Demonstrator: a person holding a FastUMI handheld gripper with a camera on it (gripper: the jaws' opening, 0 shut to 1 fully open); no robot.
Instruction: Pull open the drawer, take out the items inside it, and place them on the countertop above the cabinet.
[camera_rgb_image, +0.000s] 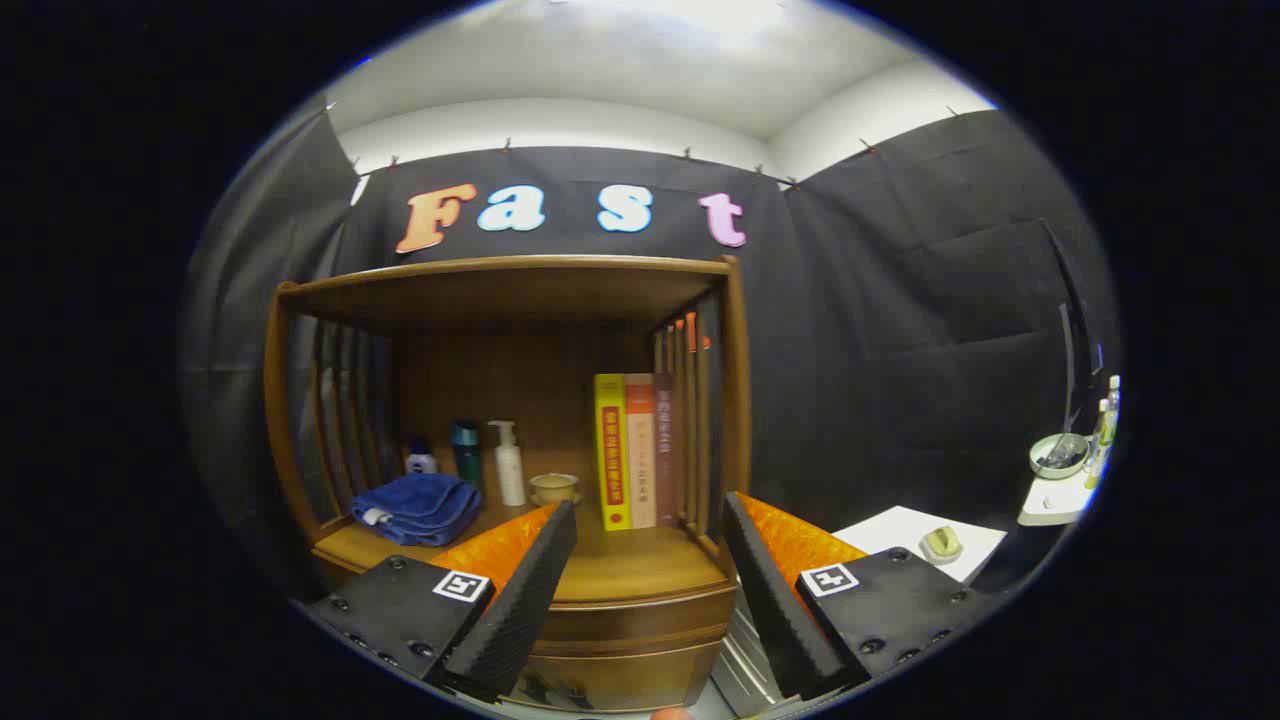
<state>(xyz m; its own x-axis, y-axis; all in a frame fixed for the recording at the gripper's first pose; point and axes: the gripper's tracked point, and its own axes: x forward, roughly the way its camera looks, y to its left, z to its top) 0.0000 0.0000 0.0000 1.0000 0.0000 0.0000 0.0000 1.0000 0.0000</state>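
Observation:
My gripper (650, 505) is open with nothing between its fingers. The black ribbed fingers (525, 590) point at a wooden cabinet. The countertop (630, 570) lies just ahead of the fingertips. Below it, low between the fingers, is the curved wooden drawer front (620, 675), with a metal slide rail (745, 660) beside it on the right. The inside of the drawer is mostly hidden, and I cannot tell what lies in it.
On the countertop, under a wooden shelf frame (500, 275), stand a folded blue towel (420, 508), a dark bottle (465, 450), a white pump bottle (509, 462), a small cup (553, 487) and upright books (630, 450). A white side table (915, 535) with a small object stands to the right.

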